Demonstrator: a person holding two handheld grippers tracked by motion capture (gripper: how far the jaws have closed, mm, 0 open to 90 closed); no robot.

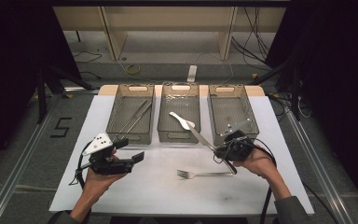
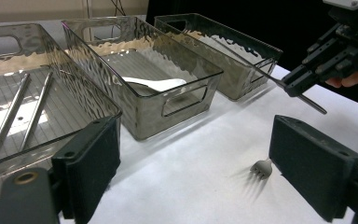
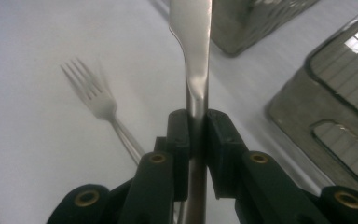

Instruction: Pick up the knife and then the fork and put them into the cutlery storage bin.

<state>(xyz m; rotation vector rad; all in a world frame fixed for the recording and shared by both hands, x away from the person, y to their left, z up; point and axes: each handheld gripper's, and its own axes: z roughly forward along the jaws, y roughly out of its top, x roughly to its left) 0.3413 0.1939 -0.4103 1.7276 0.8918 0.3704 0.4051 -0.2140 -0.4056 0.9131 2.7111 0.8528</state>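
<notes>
My right gripper (image 1: pixel 216 150) is shut on the handle of a silver knife (image 1: pixel 191 128). The knife is off the table and slants up-left, its blade reaching over the middle clear bin (image 1: pixel 179 136). In the right gripper view the pads (image 3: pixel 182 135) pinch the knife (image 3: pixel 193 37) at its neck. A silver fork (image 1: pixel 200 174) lies flat on the white mat just below that hand, tines to the left. My left gripper (image 1: pixel 130 149) hangs open above the mat in front of the left bin (image 1: pixel 114 112), with nothing between its fingers (image 2: pixel 91 163).
Three clear bins stand side by side at the back of the white mat (image 1: pixel 144 191). The left one holds two metal rods (image 1: pixel 137 116); the right bin (image 1: pixel 233 100) holds nothing I can make out. Dark floor and cables surround the table.
</notes>
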